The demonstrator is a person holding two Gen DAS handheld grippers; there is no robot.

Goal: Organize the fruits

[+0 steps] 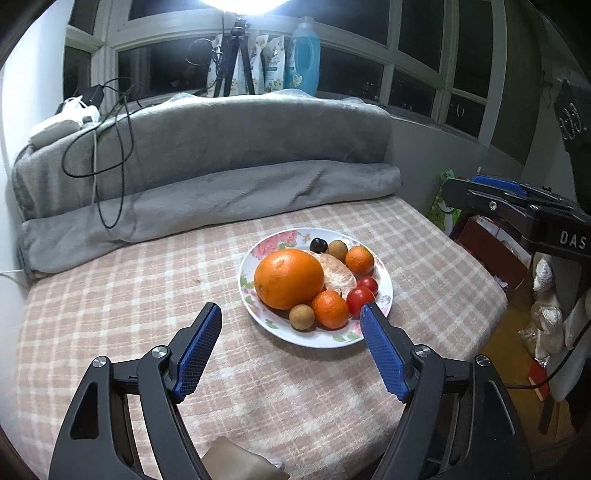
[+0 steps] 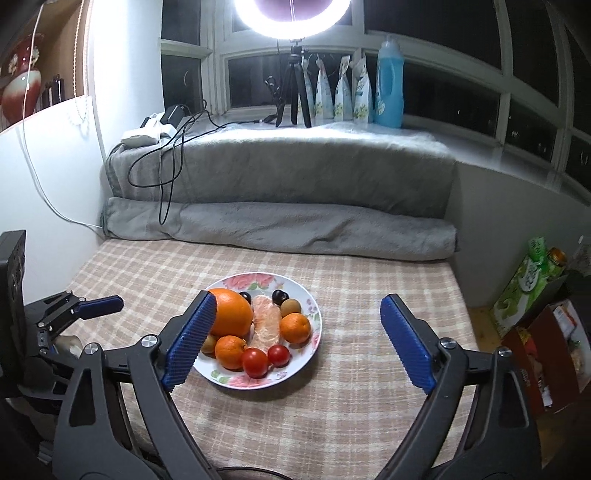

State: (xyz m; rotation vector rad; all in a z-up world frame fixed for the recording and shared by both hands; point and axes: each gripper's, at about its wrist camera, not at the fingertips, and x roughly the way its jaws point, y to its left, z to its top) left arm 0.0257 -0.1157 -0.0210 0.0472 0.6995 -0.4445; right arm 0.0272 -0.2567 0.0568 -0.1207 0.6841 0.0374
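light: I see ring light [image 2: 291, 14] blown out up top | windows [image 2: 458, 107] black | focus sharp | edges: fisheye bend, dark vignette

1. Ring light [image 2: 291, 18]: cut off by the top edge in both views.
2. Large orange [image 2: 231, 312]: in the right wrist view we find its left side hidden behind a claw finger.
3. Brown fruit [image 2: 209, 343]: mostly hidden there too.
4. Right claw [image 1: 517, 195]: we see it side-on in the left wrist view.
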